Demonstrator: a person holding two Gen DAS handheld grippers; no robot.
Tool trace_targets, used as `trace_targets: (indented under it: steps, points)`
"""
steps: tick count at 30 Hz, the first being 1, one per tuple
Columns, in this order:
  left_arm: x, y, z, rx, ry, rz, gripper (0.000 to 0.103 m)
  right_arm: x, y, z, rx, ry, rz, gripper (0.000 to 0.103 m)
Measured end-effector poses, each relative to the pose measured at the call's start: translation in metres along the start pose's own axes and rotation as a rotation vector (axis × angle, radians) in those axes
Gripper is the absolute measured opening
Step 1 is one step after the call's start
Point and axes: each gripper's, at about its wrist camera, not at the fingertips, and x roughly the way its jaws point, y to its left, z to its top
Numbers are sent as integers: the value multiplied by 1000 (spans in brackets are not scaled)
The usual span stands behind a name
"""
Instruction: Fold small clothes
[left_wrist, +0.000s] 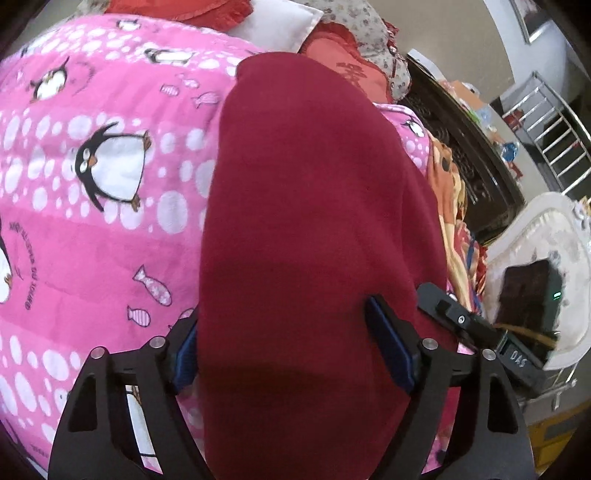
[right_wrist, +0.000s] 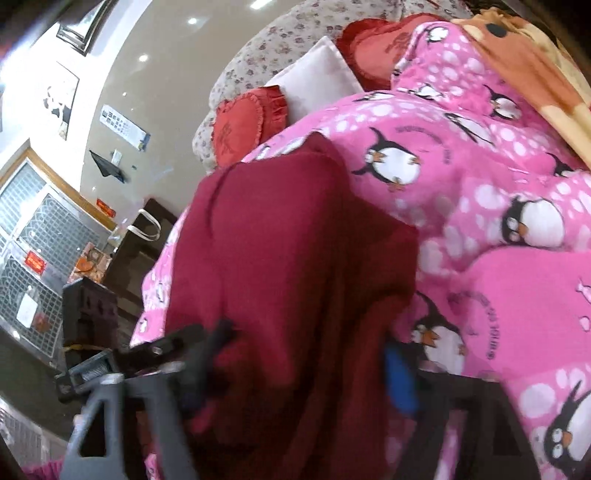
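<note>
Item: dark red knitted garment, soft cloth, folded into a long narrow strip. It lies on a pink fleece blanket printed with penguins, fish and white spots, which covers a bed. In the left wrist view the strip runs from the near edge away toward the pillows; in the right wrist view a seam line shows on its upper layer, and the near part is bunched and blurred.

Left hand-held gripper: black frame, blue pads. Jaws stand wide apart, one on each side of the garment's near end. The right-side pad sits on the cloth; the left-side pad is at the cloth's edge. No squeeze on the cloth is visible.

Right hand-held gripper: grey-black frame, one blue pad visible, picture blurred. The garment lies between the jaws; whether the pads press on it cannot be told.

Surroundings: red heart-shaped frilled cushions, a white square pillow and a floral patterned quilt at the head of the bed; an orange cartoon-print blanket beside the pink one; a dark wooden cabinet near the bed.
</note>
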Motion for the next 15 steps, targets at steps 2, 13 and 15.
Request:
trace_targets:
  steps: [2,13,15]
  points:
    - [-7,-6,-2,25,-12,6,66,-7,12,0,-39,-3,-23,46]
    - [-99,-1,-52,66,13,52,53,-46,89,-31,-91,52,85,41]
    - [-112,9,-71,54,26,75,53,-42,99,-49,-92,87,96,41]
